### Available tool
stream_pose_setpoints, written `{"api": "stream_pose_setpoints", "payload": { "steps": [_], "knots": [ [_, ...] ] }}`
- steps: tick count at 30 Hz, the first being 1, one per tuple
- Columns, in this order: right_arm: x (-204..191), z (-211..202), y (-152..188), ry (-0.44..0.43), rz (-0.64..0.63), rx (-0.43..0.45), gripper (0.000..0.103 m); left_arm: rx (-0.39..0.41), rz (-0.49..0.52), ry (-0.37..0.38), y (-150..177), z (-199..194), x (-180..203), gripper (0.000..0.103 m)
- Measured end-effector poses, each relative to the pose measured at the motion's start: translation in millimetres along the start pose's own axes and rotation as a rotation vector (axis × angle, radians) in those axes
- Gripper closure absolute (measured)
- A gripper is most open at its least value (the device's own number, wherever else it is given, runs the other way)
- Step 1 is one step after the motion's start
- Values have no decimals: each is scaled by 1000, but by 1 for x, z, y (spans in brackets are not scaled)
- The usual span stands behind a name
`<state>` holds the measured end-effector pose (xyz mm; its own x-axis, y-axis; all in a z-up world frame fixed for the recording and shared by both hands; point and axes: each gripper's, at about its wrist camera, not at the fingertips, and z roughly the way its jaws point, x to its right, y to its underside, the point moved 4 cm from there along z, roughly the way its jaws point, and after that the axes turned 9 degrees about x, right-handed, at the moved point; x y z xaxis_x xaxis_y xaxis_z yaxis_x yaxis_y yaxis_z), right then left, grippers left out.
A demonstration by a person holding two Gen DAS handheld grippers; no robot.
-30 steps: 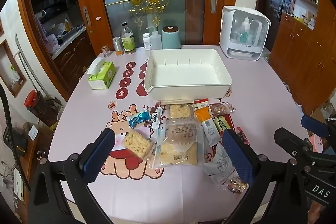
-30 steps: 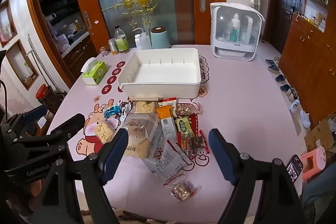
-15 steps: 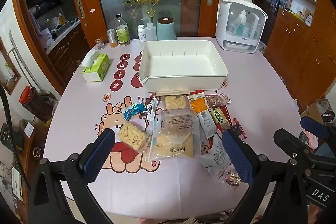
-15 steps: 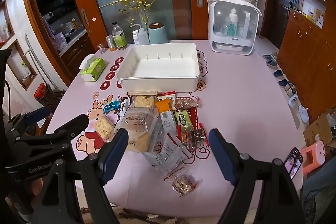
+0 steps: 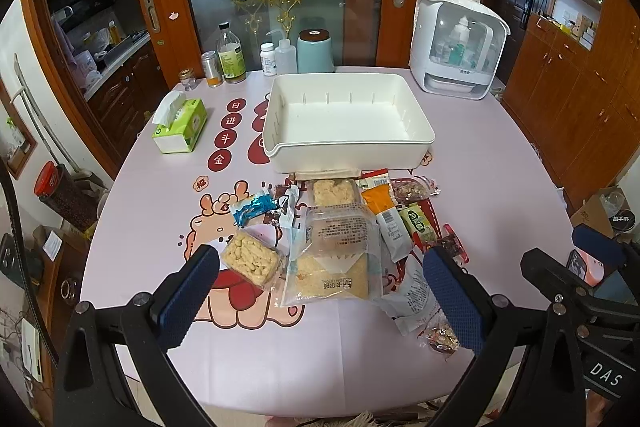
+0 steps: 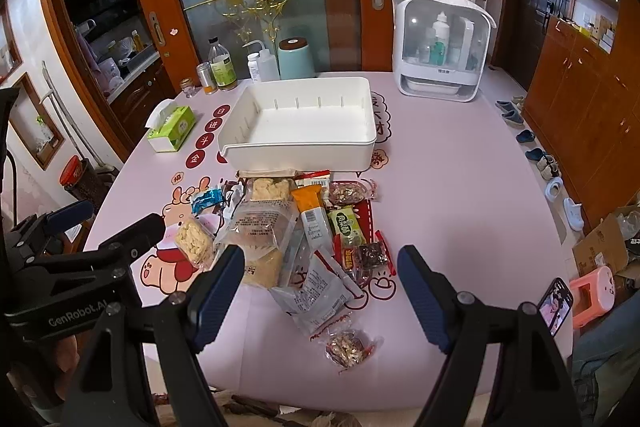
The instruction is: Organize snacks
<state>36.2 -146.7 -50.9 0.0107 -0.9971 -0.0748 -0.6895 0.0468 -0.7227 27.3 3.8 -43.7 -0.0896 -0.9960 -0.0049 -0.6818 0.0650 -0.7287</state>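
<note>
An empty white plastic bin (image 5: pixel 348 147) (image 6: pixel 300 151) stands mid-table. In front of it lies a heap of wrapped snacks: a large clear cracker bag (image 5: pixel 334 259) (image 6: pixel 260 227), a puffed rice cake (image 5: pixel 250 259) (image 6: pixel 194 241), a blue packet (image 5: pixel 256 205), an orange-topped stick pack (image 5: pixel 384 215) (image 6: pixel 312 211), a green bar (image 6: pixel 346 225), a white pouch (image 6: pixel 316 293) and a nut candy (image 6: pixel 348 345). My left gripper (image 5: pixel 320 301) is open and empty, above the table's near edge. My right gripper (image 6: pixel 320 299) is open and empty, to its right.
A green tissue box (image 5: pixel 180 125) sits at the left. Bottles and jars (image 5: pixel 230 57) and a teal canister (image 5: pixel 316 51) stand along the far edge. A white dispenser cabinet (image 5: pixel 458 47) stands at the far right. The pink tablecloth (image 6: pixel 460 187) covers the table.
Both grippers have pulled back and risen a little, so the table looks slightly farther away. Nothing on the table has moved.
</note>
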Motion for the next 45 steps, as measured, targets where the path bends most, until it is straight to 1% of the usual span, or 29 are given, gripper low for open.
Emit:
{"api": "stream_pose_setpoints", "payload": {
  "steps": [9, 35, 45],
  "knots": [
    [1, 6, 4, -6, 15, -17, 23, -11, 5, 7, -1, 5, 0, 2],
    [7, 8, -1, 4, 26, -14, 24, -20, 24, 31, -7, 11, 8, 2],
    [12, 8, 0, 8, 40, -14, 24, -31, 45, 52, -9, 19, 17, 2]
  ]
}}
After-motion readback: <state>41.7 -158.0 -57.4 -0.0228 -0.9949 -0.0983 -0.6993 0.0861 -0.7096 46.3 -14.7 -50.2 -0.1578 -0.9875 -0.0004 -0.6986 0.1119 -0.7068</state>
